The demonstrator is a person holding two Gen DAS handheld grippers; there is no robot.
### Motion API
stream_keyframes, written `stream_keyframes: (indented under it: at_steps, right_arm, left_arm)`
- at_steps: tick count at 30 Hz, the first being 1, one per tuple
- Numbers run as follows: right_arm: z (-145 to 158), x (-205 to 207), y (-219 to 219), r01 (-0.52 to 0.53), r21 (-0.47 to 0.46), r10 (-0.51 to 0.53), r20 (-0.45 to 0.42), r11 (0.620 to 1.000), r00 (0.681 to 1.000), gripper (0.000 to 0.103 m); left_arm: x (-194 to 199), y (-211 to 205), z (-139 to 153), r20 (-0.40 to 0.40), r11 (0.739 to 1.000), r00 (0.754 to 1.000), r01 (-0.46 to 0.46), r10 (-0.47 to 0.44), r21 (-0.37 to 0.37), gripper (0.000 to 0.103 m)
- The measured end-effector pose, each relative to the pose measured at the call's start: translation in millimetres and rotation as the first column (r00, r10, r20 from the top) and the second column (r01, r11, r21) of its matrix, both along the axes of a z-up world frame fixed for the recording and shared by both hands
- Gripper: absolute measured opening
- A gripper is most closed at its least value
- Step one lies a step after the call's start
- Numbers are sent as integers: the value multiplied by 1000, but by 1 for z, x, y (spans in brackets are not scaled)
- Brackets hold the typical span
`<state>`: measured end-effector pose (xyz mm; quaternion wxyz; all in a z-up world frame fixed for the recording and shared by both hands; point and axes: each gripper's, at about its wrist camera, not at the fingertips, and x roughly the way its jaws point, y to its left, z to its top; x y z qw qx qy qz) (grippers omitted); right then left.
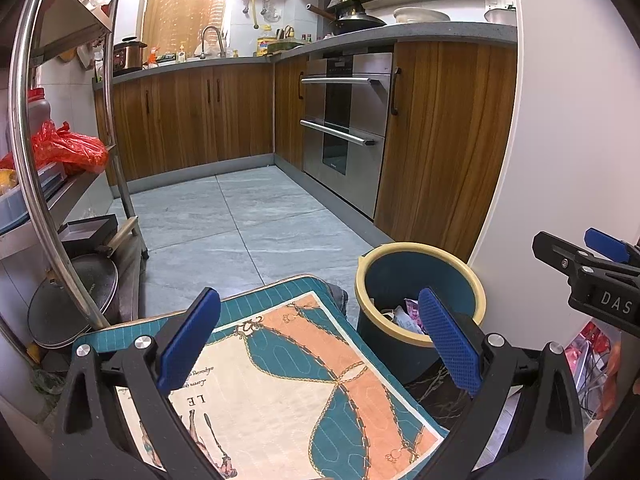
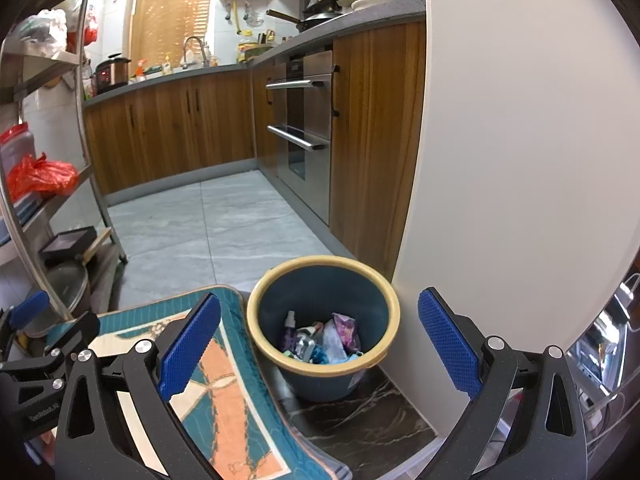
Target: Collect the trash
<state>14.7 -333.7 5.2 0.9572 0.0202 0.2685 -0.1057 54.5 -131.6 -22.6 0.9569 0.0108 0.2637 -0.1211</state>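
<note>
A blue trash bin (image 2: pixel 360 296) with a yellow rim stands on the floor by a white wall, holding several wrappers and a small bottle (image 2: pixel 320 340). It also shows in the left wrist view (image 1: pixel 400 272). My right gripper (image 2: pixel 318 344) is open and empty, held just above and in front of the bin. My left gripper (image 1: pixel 318 344) is open and empty over a teal and orange mat (image 1: pixel 288 392), left of the bin. The right gripper shows at the right edge of the left wrist view (image 1: pixel 588 268).
The mat also shows in the right wrist view (image 2: pixel 232 400). A steel shelf rack (image 1: pixel 52 184) with a red bag (image 1: pixel 72 148) and pan lids stands at the left. Wooden cabinets and a steel oven (image 1: pixel 344 128) line the far side. Grey tile floor (image 1: pixel 248 220) lies between.
</note>
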Motion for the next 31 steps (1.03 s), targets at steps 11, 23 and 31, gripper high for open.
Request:
stream_keyframes:
  at_steps: [11, 23, 31]
  right_arm:
    - [-1, -1, 0, 0, 1, 0, -2, 1000, 1000, 98]
    - [-4, -3, 5, 6, 3, -6, -9, 1000, 1000, 98]
    - [-5, -2, 10, 8, 6, -8, -21, 1000, 1000, 98]
  left_arm:
    - [-1, 0, -1, -3, 1000, 1000, 6, -6, 7, 98]
    - [1, 8, -2, -5, 1000, 1000, 9, -9, 3, 98]
    - [2, 11, -4, -20, 1000, 1000, 5, -5, 6, 98]
